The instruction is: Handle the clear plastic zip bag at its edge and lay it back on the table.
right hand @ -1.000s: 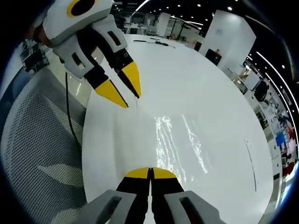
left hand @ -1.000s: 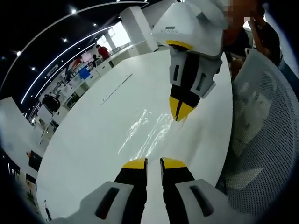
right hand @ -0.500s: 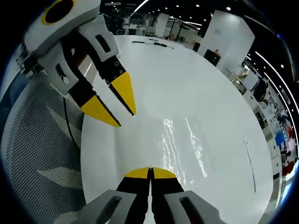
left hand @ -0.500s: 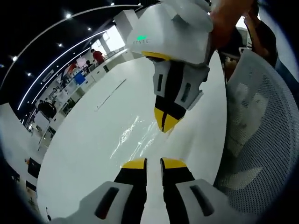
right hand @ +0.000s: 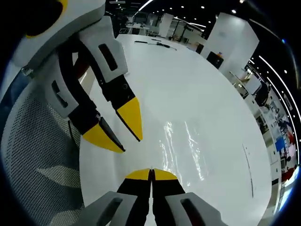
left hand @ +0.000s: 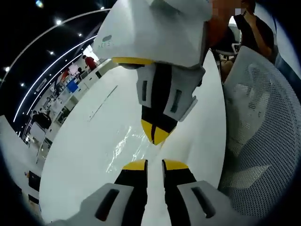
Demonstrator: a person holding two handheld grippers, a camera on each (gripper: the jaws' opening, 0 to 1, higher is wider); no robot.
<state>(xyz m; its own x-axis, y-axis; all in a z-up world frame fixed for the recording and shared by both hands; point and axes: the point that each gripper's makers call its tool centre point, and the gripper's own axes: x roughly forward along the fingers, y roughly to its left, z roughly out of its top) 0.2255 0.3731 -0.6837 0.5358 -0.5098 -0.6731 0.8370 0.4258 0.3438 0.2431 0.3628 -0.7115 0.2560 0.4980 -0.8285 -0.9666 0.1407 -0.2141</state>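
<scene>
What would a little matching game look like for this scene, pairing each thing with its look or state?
Things:
1. left hand-held gripper
2. right hand-held gripper
3. clear plastic zip bag
4. mesh chair

States:
a. lying flat and glinting on the white table
b. jaws shut together
c. white, full of small holes
d. jaws apart

Pairs: 1-d, 2-b, 3-a, 4-c

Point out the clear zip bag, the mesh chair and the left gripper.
clear zip bag point(right hand: 181, 148), right gripper view: glossy wrinkled middle of the film.
mesh chair point(left hand: 261, 127), left gripper view: perforated white backrest.
left gripper point(right hand: 120, 129), right gripper view: gap between its yellow fingertips.
</scene>
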